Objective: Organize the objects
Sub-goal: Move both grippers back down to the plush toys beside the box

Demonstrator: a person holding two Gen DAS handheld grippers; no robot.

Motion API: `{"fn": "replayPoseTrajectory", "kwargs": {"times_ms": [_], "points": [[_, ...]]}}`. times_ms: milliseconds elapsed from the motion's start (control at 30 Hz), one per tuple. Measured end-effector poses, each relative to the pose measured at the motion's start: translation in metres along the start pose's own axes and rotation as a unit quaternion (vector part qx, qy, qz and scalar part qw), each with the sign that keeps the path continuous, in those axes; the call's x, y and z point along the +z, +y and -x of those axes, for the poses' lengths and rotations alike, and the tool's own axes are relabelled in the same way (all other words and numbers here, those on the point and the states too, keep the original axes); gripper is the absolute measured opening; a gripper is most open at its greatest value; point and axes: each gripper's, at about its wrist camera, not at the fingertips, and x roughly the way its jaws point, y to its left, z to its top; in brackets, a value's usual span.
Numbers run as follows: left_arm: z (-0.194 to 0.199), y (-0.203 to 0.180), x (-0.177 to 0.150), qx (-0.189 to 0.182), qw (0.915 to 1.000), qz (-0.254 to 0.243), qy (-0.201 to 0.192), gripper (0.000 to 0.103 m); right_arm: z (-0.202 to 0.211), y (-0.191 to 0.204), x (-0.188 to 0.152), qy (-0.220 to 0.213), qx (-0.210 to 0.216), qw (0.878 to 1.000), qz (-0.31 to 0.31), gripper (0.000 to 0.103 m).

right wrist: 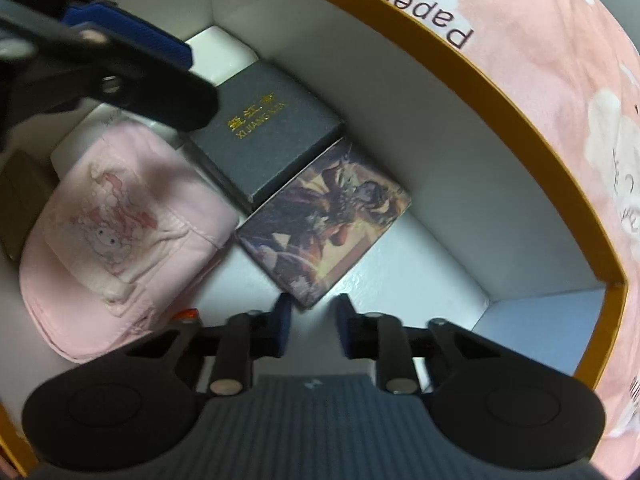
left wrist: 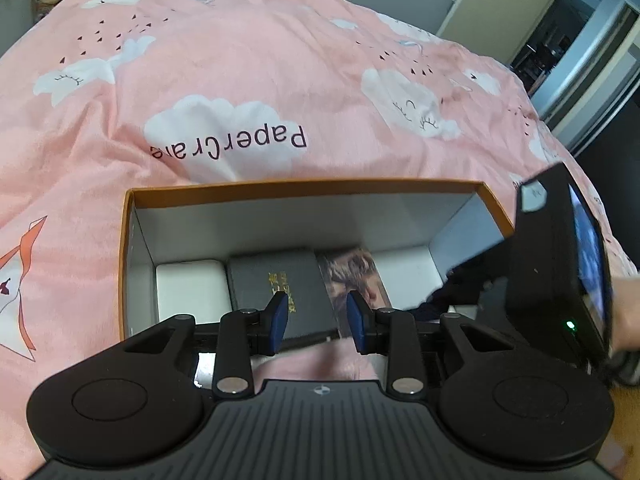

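Both tools over the orange-rimmed box on the pink bed cover, jaws apart and holding nothing.

The left tool hovers at the box's near wall; the right tool is inside it, just above the picture card. In the box: a white case by the left wall, a grey gift box mid-floor touching the card, and a pink pouch nearest the left tool, apparently cloth. Risk: the tools, working close, may collide or nudge the flat card askew.
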Motion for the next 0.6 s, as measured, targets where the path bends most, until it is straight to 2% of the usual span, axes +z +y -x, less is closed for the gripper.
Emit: {"fn": "replayPoseTrajectory", "kwargs": {"times_ms": [100, 200, 367, 500, 600], "points": [[0.002, 0.001, -0.003, -0.002, 1.0000, -0.009, -0.003, 0.036, 0.001, 0.003, 0.002, -0.008, 0.004, 1.000, 0.020, 0.018], [0.006, -0.002, -0.006, 0.001, 0.9997, -0.020, -0.010, 0.036, 0.000, 0.008, 0.004, -0.012, 0.001, 0.999, 0.034, 0.019], [0.019, -0.016, -0.012, 0.012, 0.9980, -0.057, -0.026, 0.036, 0.008, 0.007, 0.004, -0.018, -0.002, 1.000, 0.013, 0.019], [0.045, -0.033, -0.018, 0.007, 0.9953, -0.084, -0.047, 0.036, 0.043, 0.009, -0.003, -0.059, -0.002, 0.998, -0.017, 0.020], [0.069, -0.046, -0.027, 0.006, 0.9938, -0.094, -0.060, 0.036, 0.079, 0.016, -0.016, -0.104, 0.001, 0.993, -0.053, 0.030]]}}
